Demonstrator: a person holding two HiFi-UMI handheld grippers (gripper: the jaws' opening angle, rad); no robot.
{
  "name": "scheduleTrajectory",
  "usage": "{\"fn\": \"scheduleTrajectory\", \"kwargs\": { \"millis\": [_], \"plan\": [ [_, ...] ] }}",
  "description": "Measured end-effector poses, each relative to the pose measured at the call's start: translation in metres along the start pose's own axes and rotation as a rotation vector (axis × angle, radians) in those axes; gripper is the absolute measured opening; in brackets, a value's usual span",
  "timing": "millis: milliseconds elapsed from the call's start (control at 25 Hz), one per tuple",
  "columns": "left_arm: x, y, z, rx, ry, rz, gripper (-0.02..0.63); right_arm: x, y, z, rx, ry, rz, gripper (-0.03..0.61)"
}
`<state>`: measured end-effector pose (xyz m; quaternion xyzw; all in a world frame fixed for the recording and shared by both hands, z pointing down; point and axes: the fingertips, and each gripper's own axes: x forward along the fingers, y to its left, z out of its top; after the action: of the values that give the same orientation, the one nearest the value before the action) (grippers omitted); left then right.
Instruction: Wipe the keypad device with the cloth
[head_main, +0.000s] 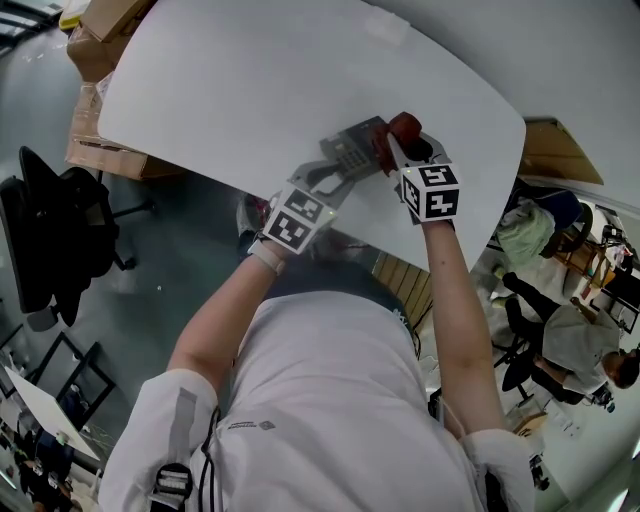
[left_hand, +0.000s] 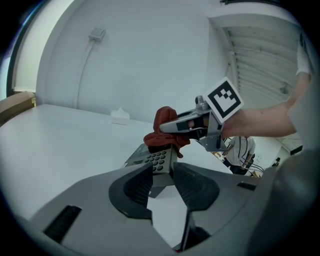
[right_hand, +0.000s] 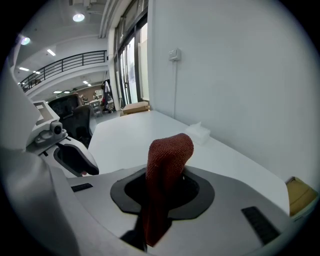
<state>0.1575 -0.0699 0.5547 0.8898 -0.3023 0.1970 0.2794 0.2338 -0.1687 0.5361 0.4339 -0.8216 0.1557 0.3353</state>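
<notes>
You are holding the red cloth (right_hand: 167, 160) in your right gripper (right_hand: 162, 192). Its jaws are clamping down on the cloth, which is sticking up between them with its top folding over. Seen from the left gripper view, that bunched cloth is lying against the far end of the keypad device (left_hand: 152, 157), above the block of dark keys.

The grey device is sitting on the white table (head_main: 250, 90), close to the table's near edge and toward its right side, between your two grippers.

You are reaching in with your left gripper (left_hand: 163, 169) from the near left. Its jaws are standing fairly wide apart, one on each side of the device's near end. They are sitting close to the device's sides, but the pads are not visibly pressing on it. Bare table is showing in the gap between the jaws, just short of the device.

A small white folded thing (left_hand: 120, 116) is lying on the table farther back, near the wall and well apart from the device. Cardboard boxes (head_main: 100, 60) are stacked off the table's far left edge, and a black office chair (head_main: 50, 230) is standing on the floor to your left.
</notes>
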Motion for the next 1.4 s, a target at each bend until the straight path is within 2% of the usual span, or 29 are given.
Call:
{"fn": "scheduleTrajectory", "kwargs": {
  "millis": [160,440,1040,1240,1400],
  "plan": [
    [0.0,0.001,0.001,-0.007,-0.008,-0.001,0.132,0.002,0.006,-0.002,-0.045,0.017,0.001,0.089],
    [0.001,0.002,0.001,-0.005,-0.019,-0.004,0.132,0.005,0.032,-0.003,-0.145,0.058,0.07,0.089],
    [0.002,0.003,0.0,-0.021,-0.037,-0.028,0.14,0.01,0.112,-0.001,-0.121,0.15,0.324,0.089],
    [0.001,0.005,0.0,-0.029,-0.04,-0.046,0.146,0.01,0.121,0.001,-0.115,0.149,0.318,0.089],
    [0.001,0.005,0.0,-0.036,-0.044,-0.051,0.147,0.011,0.116,0.001,-0.157,0.141,0.296,0.089]
  ]
}}
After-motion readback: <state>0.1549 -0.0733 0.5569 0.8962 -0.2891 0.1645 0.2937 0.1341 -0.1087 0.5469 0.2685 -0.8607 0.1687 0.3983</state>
